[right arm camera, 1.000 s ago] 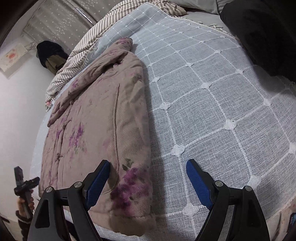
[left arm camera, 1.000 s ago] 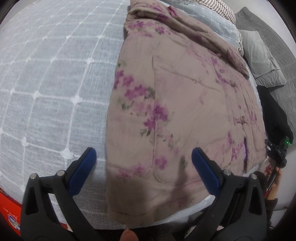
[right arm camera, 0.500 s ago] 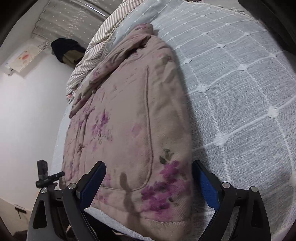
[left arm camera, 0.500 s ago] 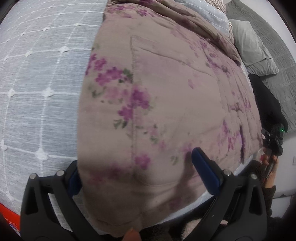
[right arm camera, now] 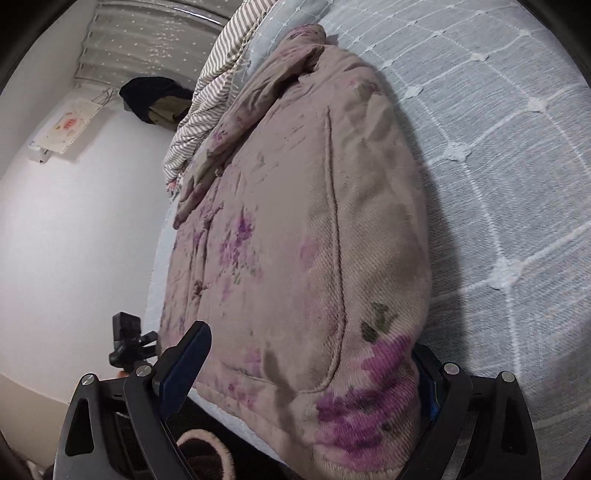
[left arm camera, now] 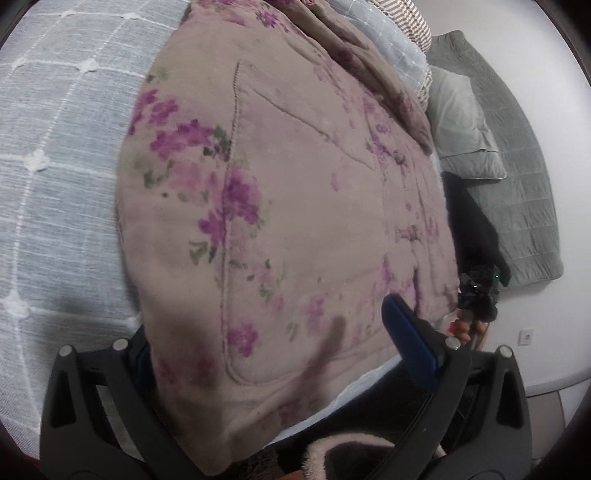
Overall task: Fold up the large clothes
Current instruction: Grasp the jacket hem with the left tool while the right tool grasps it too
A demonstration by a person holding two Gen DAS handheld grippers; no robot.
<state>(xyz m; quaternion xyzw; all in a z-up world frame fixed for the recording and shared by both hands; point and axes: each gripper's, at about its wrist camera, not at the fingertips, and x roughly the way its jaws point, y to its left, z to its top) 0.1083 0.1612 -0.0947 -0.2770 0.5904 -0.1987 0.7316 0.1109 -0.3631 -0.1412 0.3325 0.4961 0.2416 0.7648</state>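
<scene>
My left tongs (left arm camera: 273, 347) stand spread wide over the near hem of the padded floral jacket (left arm camera: 295, 206). The jacket's corner lies between the two blue pads; the right pad (left arm camera: 410, 343) stands clear above the cloth, and the left one is hidden under the fabric's edge, so nothing is pinched. The jacket lies flat on the bed, on a pale blue checked bedspread (left arm camera: 55, 166), its patch pocket facing up and its collar end toward the striped bedding (left arm camera: 410, 22) at the far side. Right of the jacket, past the bed's edge, a grey pillow (left arm camera: 461, 125) rests on a grey quilted blanket (left arm camera: 524, 192).

My right tongs (right arm camera: 306, 373) are spread wide too, astride the jacket's other near corner, where a big purple flower is printed. The left pad (right arm camera: 184, 365) is free of the cloth; the right pad is mostly covered by it. A furry slipper (right arm camera: 201, 456) shows below.
</scene>
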